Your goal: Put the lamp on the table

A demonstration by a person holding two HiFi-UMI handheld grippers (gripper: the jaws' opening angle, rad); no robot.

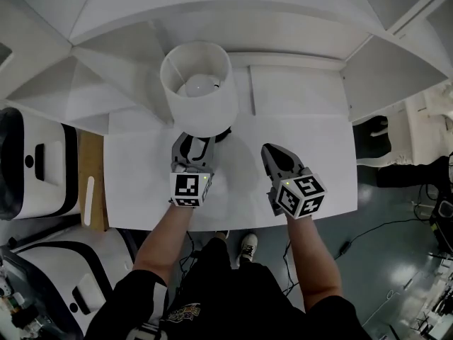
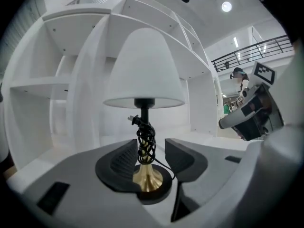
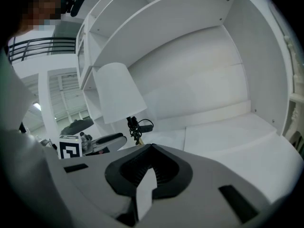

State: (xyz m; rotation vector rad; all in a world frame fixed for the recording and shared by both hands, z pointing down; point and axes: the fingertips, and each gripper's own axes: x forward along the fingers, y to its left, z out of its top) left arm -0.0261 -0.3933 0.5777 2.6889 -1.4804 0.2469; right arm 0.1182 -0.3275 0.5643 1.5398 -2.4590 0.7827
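1. Person, standing at the near edge of the surface, 2 bare forearms reaching forward, 1 tool in each hand.

2. Left tool, marker cube on top. Jaws released and spread wide. The lamp's stem stands between them, and the left gripper view shows a gap on either side, so the pads do not press on it.

3. Right tool, marker cube on top. Jaws clenched together to a point, with nothing between them. Held over bare surface to the right of the lamp, apart from it.

4. Lamp, upright on the surface, near its back edge and left of centre.
- White shade, flared
- Dark stem on a brass base, which sits on a round black foot
- Black cord wound in loops round the stem, plug sticking out just under the shade

5. White shelf unit, directly behind the surface, with open compartments. The lamp stands in front of it, not inside a compartment.
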